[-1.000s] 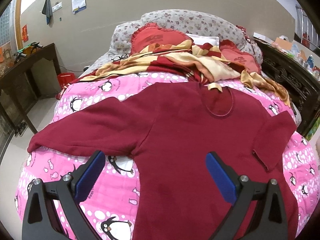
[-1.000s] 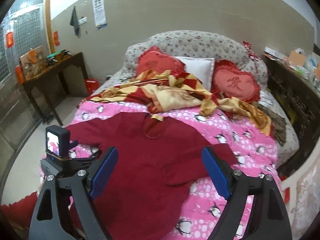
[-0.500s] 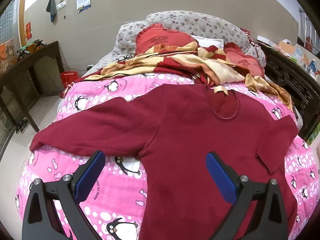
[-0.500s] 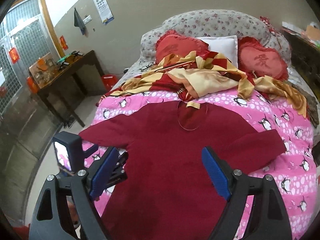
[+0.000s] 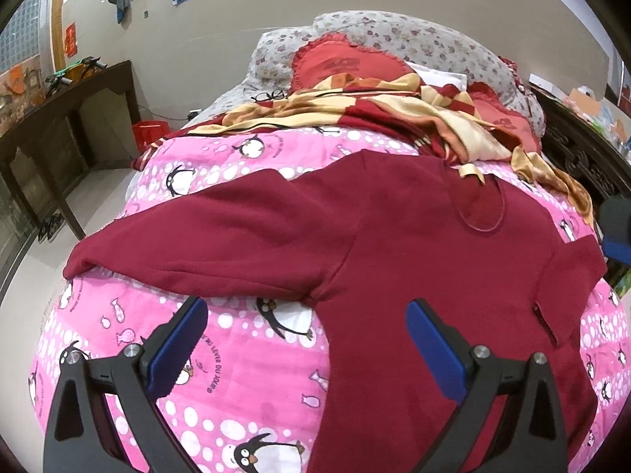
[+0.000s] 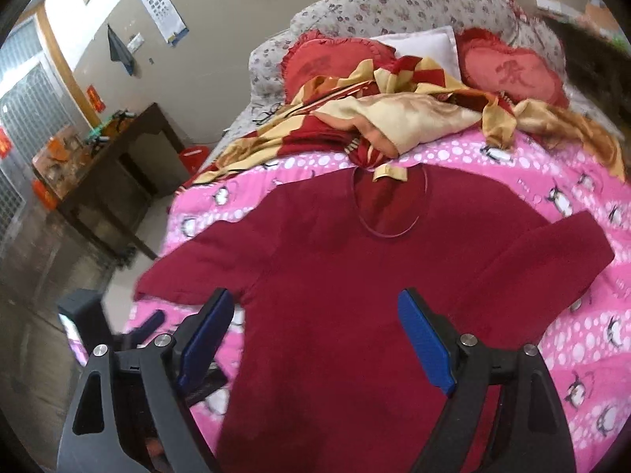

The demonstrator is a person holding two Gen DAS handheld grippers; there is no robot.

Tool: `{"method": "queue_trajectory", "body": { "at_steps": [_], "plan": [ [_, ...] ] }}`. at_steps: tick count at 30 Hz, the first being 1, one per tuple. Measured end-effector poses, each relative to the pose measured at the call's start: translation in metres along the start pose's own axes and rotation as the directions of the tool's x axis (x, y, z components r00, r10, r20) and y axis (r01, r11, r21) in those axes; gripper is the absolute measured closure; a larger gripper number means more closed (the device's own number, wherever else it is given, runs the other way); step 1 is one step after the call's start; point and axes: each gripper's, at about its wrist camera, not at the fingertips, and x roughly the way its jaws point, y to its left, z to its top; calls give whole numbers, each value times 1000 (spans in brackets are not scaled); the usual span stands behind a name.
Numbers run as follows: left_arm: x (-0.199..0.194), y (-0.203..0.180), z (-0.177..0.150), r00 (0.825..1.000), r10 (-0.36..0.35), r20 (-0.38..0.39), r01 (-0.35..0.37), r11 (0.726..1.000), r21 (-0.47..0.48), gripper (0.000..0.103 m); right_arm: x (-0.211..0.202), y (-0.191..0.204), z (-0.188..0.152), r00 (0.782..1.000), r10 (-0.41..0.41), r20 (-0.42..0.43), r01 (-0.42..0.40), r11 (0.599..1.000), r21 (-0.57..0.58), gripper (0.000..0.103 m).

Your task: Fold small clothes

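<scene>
1. Left gripper [image 5: 305, 331]: jaws wide apart, nothing between them. It hovers over the near edge of the bed, above the gap between the jumper's left sleeve and its body, close to the armpit. No contact with cloth that I can see.

2. Right gripper [image 6: 313, 325]: jaws wide apart, empty. It hangs above the lower body of the jumper, roughly on its centre line. Not touching, as far as the view shows.

3. Jumper [image 5: 434, 244]: dark red, long-sleeved, lying flat and face up on the pink penguin blanket [image 5: 244, 354], neck toward the head of the bed, hem toward the near edge. Left sleeve [image 5: 205, 244] stretched out toward the bed's left edge, cuff right at that edge. Right sleeve [image 6: 552, 260] looks already turned in or bent back at the cuff; exact lie unclear.

4. Beyond the neck: a red-and-gold quilt [image 6: 394, 118], one strip of it resting on the collar [image 6: 388, 173]. Red heart cushions [image 6: 508, 71] and a white pillow at the headboard. Dark side table [image 6: 118, 165] off the left edge.

5. Step in hand (judgement): approach before the first fold. Garment spread, no fold clearly made.

6. Next move (judgement): left gripper out to the left cuff, close on it, carry the sleeve across the chest. Right gripper should either pin the shoulder line or take the right sleeve likewise. The quilt strip on the collar may drag; clear it or fold away from it.
</scene>
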Motion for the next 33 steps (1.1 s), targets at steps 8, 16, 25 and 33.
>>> {"method": "queue_trajectory", "body": {
  "at_steps": [8, 16, 25, 33],
  "plan": [
    [7, 5, 0, 1000, 4, -15, -4, 1000, -13, 1, 30, -2, -13, 993, -116, 36, 119, 987, -106, 4],
    [10, 4, 0, 1000, -2, -20, 2, 1000, -16, 1, 44, -16, -21, 988, -151, 14, 152, 984, -88, 4],
    [16, -7, -1, 999, -20, -38, 20, 1000, -8, 1, 52, -32, -32, 983, -181, -12, 180, 982, -51, 4],
    [14, -15, -6, 999, -27, -46, 28, 1000, 5, 1, 47, -52, -56, 987, -154, -51, 153, 988, -16, 4]
  ]
}}
